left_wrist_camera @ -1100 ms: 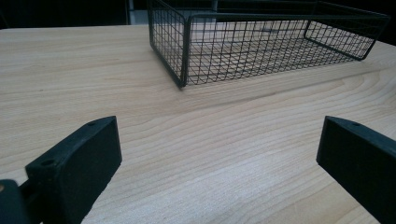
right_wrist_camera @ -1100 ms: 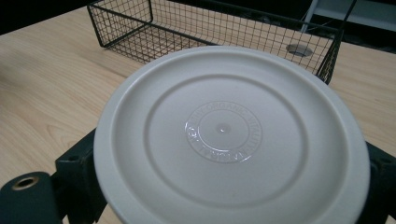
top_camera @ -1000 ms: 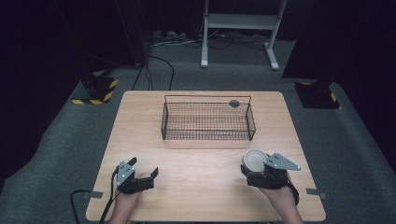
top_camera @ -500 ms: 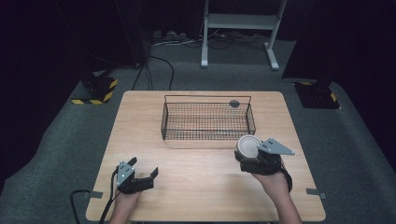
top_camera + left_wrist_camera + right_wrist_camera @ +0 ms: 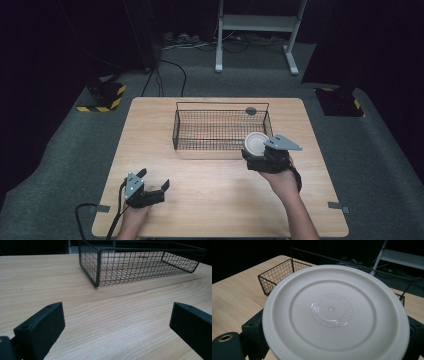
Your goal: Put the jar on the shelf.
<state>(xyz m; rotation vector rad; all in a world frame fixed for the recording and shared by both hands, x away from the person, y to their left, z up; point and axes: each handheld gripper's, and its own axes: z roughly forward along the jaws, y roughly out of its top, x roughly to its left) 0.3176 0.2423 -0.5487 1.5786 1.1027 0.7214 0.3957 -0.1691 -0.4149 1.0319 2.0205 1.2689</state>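
Note:
A round white plastic lid (image 5: 255,143) (image 5: 336,312) with raised rings and embossed lettering is clamped between the jaws of my right gripper (image 5: 260,156). It hangs above the table just in front of the right end of a black wire basket (image 5: 220,128) (image 5: 140,263) (image 5: 277,275). My left gripper (image 5: 154,187) rests low near the table's front left, its jaws wide open with only bare wood between them. Its fingertips (image 5: 42,327) point toward the basket's near corner.
The wooden table (image 5: 210,200) stands on grey carpet. A small dark disc (image 5: 251,111) lies behind the basket's right end. A white metal frame (image 5: 255,25) and cables stand beyond the far edge. Yellow-black striped blocks (image 5: 102,97) sit on the floor at either side.
My right gripper has carried the white lid forward and slightly left, from the table's front right up to the basket's right front side. The left gripper has stayed put.

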